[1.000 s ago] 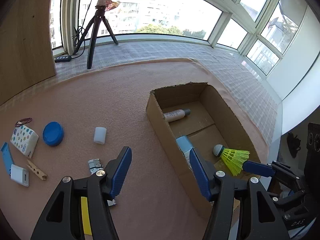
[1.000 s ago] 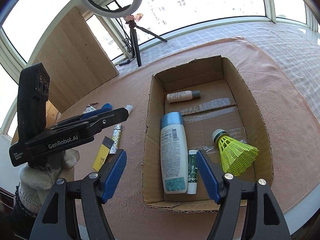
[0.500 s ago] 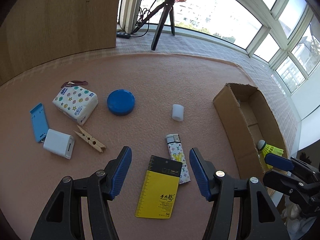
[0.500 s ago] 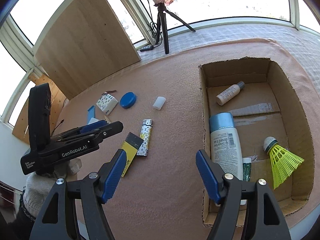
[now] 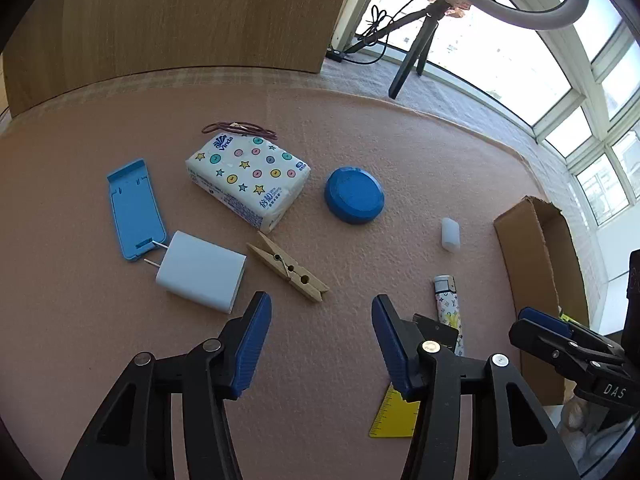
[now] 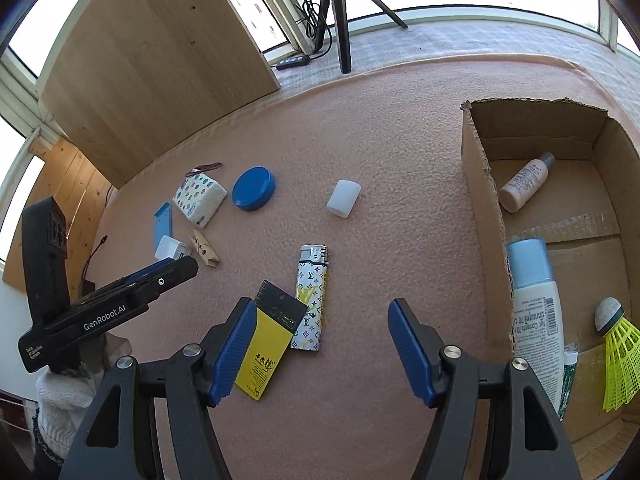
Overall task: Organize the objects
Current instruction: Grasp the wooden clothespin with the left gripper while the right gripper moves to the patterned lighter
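Both views swung from cardboard box (image 6: 476, 184) to loose items. Left hand-held gripper (image 5: 322, 342), right hand-held gripper (image 6: 322, 346) narrowed slightly, stayed open, empty. Bottles, shuttlecock (image 6: 618, 354) boxed; clothespin (image 5: 287, 266), lighter (image 6: 312, 296), others left on bench (image 5: 400, 152).

We see the bench (image 6: 400, 152), covered in pink felt, carrying a scatter of things. Toward its left edge lie a blue stand (image 5: 134, 208), a white charger (image 5: 200, 272), a wooden clothespin (image 5: 286, 266), a tissue pack (image 5: 248, 180) and a rubber band (image 5: 240, 128). Nearer the middle: a blue lid (image 5: 354, 194), a white cap (image 6: 343, 198), a patterned lighter (image 6: 311, 296), a yellow card (image 6: 270, 344). At the right edge sits a cardboard box (image 6: 476, 168).
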A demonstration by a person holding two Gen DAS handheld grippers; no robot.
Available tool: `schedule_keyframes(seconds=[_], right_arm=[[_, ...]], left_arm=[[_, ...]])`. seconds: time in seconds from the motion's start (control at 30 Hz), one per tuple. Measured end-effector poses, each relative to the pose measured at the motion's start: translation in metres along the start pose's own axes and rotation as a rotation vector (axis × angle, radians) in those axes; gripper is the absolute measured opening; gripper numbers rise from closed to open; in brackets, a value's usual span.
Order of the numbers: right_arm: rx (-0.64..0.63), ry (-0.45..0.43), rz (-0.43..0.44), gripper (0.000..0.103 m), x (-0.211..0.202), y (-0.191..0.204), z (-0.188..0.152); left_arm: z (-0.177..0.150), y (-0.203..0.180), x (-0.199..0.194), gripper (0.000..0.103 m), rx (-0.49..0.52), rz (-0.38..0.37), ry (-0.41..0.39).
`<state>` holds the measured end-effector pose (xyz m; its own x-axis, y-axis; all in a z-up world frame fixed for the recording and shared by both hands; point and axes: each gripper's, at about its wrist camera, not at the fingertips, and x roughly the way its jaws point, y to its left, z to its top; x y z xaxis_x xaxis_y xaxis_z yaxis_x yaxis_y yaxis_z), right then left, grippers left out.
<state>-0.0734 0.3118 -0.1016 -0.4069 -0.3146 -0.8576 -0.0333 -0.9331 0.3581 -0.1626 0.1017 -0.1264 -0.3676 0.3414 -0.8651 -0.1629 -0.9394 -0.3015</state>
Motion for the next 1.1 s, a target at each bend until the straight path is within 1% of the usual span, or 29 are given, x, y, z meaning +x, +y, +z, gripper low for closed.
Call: schedule_keyframes(seconds=[0.1,0.2,0.37,0.5,0.73,0.8,0.93,1.0,1.03,1.07,1.1], right_arm=[[-0.003,0.017,-0.022,0.056,0.012,0.003,0.006],[0.014,0.042,-0.017,0.052,0.022,0.001,0.010],[0.026,0.067,-0.036,0.050,0.038,0.001,0.018],[0.027,0.082,-0.057,0.045,0.049,0.003,0.023],[-0.057,0.104,-0.126,0.042,0.065,0.020,0.026],[-0.084,0.111,-0.150,0.039,0.069,0.024,0.025],[-0.150,0.106,-0.194,0.032,0.069,0.029,0.023],[-0.168,0.107,-0.201,0.027,0.068,0.029,0.023],[-0.176,0.107,-0.204,0.026,0.068,0.028,0.023],[-0.180,0.106,-0.208,0.026,0.067,0.027,0.023],[-0.180,0.105,-0.208,0.026,0.065,0.025,0.023]], left_arm=[[0.001,0.001,0.004,0.055,0.003,-0.006,0.011],[0.002,0.002,0.007,0.055,0.001,-0.010,0.019],[0.006,0.000,0.013,0.055,0.009,-0.008,0.029],[0.011,0.000,0.019,0.055,0.010,-0.004,0.034],[0.014,0.004,0.029,0.053,0.006,0.021,0.045],[0.015,0.006,0.031,0.051,0.001,0.024,0.048],[0.017,0.007,0.032,0.050,0.005,0.037,0.043],[0.018,0.008,0.033,0.047,0.009,0.046,0.039],[0.019,0.008,0.033,0.044,0.010,0.054,0.035],[0.019,0.009,0.033,0.039,0.010,0.063,0.030],[0.019,0.011,0.033,0.036,0.008,0.064,0.025]])
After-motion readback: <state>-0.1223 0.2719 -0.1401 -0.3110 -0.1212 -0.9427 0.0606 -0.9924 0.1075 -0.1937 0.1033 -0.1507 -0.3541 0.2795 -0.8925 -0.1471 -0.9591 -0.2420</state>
